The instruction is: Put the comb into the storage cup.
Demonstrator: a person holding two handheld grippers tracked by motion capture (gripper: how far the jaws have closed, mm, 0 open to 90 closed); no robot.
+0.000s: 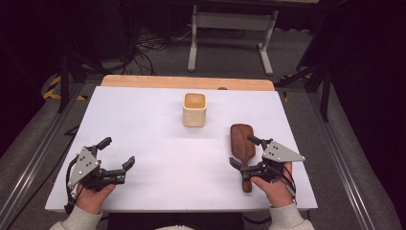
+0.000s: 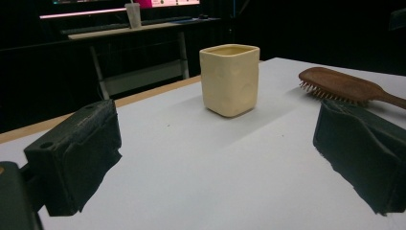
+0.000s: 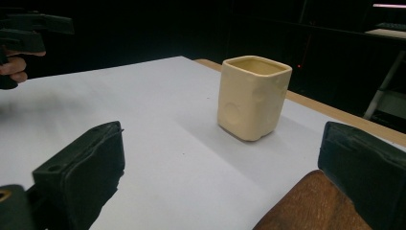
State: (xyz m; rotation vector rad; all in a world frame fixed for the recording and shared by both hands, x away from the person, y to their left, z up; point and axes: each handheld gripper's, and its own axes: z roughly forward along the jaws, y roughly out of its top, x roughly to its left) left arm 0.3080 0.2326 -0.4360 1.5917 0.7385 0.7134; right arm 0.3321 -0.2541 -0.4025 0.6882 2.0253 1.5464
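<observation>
A cream square cup (image 1: pixel 195 109) stands upright at the middle back of the white table (image 1: pixel 158 143). A brown wooden hairbrush (image 1: pixel 242 143) lies to its right, bristles down, handle toward the front edge. My right gripper (image 1: pixel 244 151) is open, its jaws either side of the brush near the handle's neck. My left gripper (image 1: pixel 117 152) is open at the front left with nothing in it. In the left gripper view, the cup (image 2: pixel 230 79) and brush (image 2: pixel 342 86) lie beyond the open gripper (image 2: pixel 215 158). In the right gripper view, the gripper (image 3: pixel 220 172) is over the brush head (image 3: pixel 311 203), facing the cup (image 3: pixel 253 98).
A wooden strip (image 1: pixel 186 82) runs along the table's far edge. A metal stand (image 1: pixel 232 28) and floor cables (image 1: pixel 143 48) are behind it. The other hand with the left gripper (image 3: pixel 24 33) appears far left in the right gripper view.
</observation>
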